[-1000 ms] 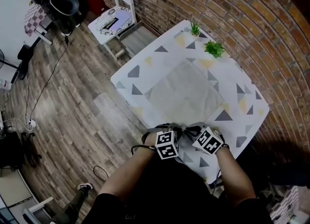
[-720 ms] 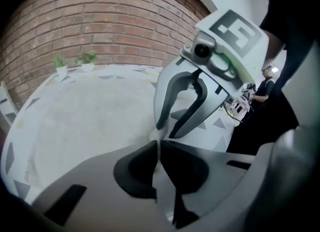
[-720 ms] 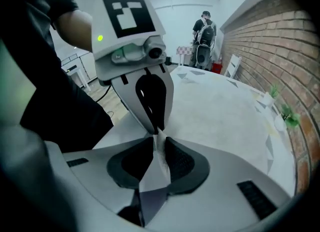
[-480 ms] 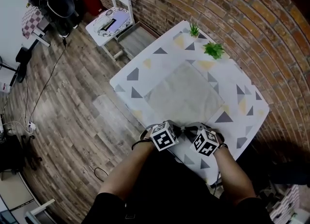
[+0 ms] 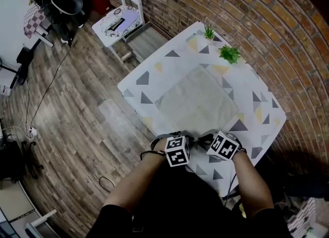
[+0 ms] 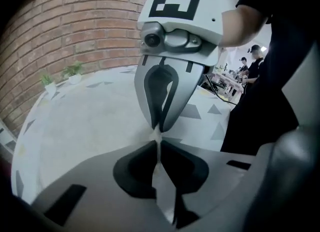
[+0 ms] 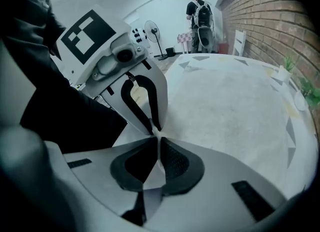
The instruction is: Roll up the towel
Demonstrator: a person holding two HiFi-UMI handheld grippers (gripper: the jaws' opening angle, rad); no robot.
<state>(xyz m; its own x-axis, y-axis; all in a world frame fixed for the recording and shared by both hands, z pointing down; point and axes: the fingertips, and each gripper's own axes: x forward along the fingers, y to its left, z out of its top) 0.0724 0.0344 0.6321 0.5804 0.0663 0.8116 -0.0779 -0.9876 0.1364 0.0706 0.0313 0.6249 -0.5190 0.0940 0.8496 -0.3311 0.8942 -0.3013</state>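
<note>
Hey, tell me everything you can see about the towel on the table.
The towel is a pale grey, square cloth of soft, faintly mottled fabric, spread flat and not yet rolled on the triangle-patterned table, its edges parallel to the table's. Its near end is drawn up into a small peak, pinched by the left hand-held gripper and the right hand-held gripper, whose tips almost meet. Nothing else touches it.

The head view looks steeply down from above the person onto the whole table [image 5: 169, 59] beside the brick wall [image 5: 267, 21]. Each gripper view sits close behind its own jaws, low over the towel [image 5: 198, 103]. The left gripper [image 6: 159, 143] view faces the wall, the right gripper [image 7: 159, 146] view looks along it, and each shows the other gripper.
</note>
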